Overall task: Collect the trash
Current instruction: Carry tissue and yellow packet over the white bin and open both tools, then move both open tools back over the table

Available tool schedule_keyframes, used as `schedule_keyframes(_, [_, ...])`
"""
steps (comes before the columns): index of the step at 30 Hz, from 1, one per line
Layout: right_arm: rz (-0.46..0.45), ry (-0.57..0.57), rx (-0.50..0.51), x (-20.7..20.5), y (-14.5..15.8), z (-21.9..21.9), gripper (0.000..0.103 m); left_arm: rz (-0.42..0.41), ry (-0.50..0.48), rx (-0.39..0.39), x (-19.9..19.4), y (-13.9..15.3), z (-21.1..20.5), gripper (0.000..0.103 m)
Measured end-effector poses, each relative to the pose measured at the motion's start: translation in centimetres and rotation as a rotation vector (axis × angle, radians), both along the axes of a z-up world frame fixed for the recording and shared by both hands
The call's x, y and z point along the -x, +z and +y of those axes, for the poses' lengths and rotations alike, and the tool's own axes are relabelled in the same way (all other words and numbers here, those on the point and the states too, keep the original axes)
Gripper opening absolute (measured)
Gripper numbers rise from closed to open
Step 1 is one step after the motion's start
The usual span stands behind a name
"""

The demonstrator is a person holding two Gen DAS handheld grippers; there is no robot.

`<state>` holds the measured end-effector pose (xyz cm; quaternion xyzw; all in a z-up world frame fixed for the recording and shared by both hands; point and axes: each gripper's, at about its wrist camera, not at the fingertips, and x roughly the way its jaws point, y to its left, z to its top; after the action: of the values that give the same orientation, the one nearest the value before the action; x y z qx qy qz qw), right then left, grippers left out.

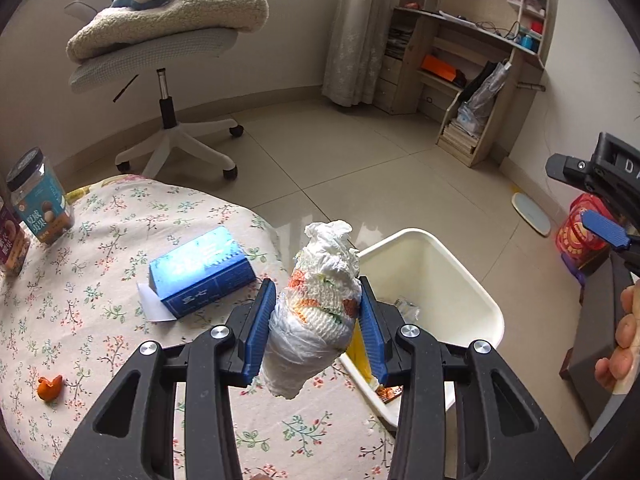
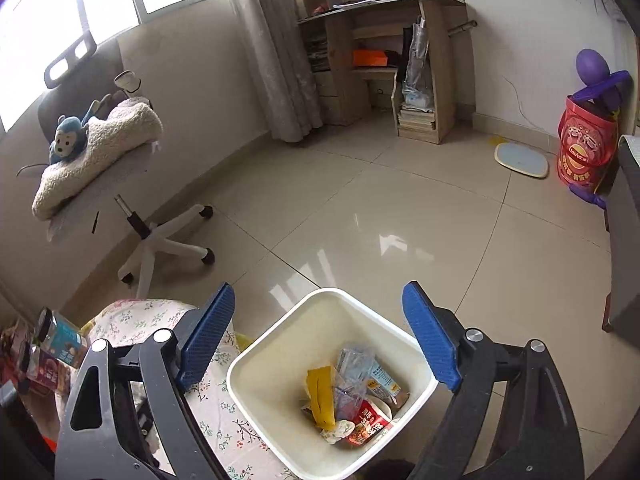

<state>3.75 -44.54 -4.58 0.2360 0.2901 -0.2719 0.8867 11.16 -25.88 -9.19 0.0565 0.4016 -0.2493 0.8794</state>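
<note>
The left gripper (image 1: 316, 320) is clenched on a wad of white tissue (image 1: 316, 308) with orange and green print, its two blue pads pressed against the wad's flanks, so the jaws stand only as far apart as the bundle is thick. The right gripper (image 2: 320, 340) is released, jaws spread wide with nothing between them; straight ahead and below its open jaws sits the white trash bin (image 2: 256, 364).

The wad's long axis runs along the left fingers, pointing forward and away from the camera, with a twisted crumpled tip ahead of the fingertips and a blunt end hanging back toward the gripper body. It is lifted clear of the floral tablecloth (image 1: 80, 320), just left of the bin (image 1: 472, 280) as the left wrist sees it.

Left of the left gripper lie a blue box (image 1: 200, 272) and, further back-left, a jar (image 1: 38, 196); a small orange scrap (image 1: 50, 387) lies near the gripper's left arm. The bin's near corner is hidden behind the right finger of the left gripper. In the right wrist view the bin's contents (image 2: 352, 400) are a jumble of wrappers, hard to tell apart, and its bottom rim is cut off by the frame
</note>
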Motion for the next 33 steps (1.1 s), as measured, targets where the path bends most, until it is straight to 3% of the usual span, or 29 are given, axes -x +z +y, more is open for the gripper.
schedule_keyframes(5, [-0.039, -0.080, 0.011, 1.4, 0.8, -1.5, 0.086, 0.171, -0.105, 0.129, 0.0, -1.7, -4.3, 0.044])
schedule_keyframes(7, [-0.059, -0.117, 0.037, 2.0, 1.3, -1.8, 0.089, 0.236, -0.117, 0.162, -0.5, -2.1, -5.2, 0.060])
schedule_keyframes(8, [-0.066, -0.129, 0.049, 2.3, 1.4, -1.9, 0.091, 0.240, -0.107, 0.171, -0.6, -2.1, -5.3, 0.062])
schedule_keyframes(15, [-0.034, -0.092, 0.108, 1.6, 1.3, 0.0, 0.093, 0.114, -0.064, 0.086, -0.6, -0.3, -2.9, 0.066])
schedule_keyframes(24, [0.060, 0.047, 0.276, -1.2, 0.9, 6.5, 0.096, -0.032, 0.081, -0.023, -1.2, 2.0, 4.3, 0.069])
schedule_keyframes(28, [0.119, 0.152, 0.287, -3.4, -0.1, 10.3, 0.096, -0.050, 0.166, -0.059, -1.9, 1.9, 8.3, 0.070])
schedule_keyframes(33, [0.163, 0.277, 0.283, -5.7, -1.0, 15.1, 0.096, 0.006, 0.335, -0.084, -3.2, 0.5, 14.4, 0.073])
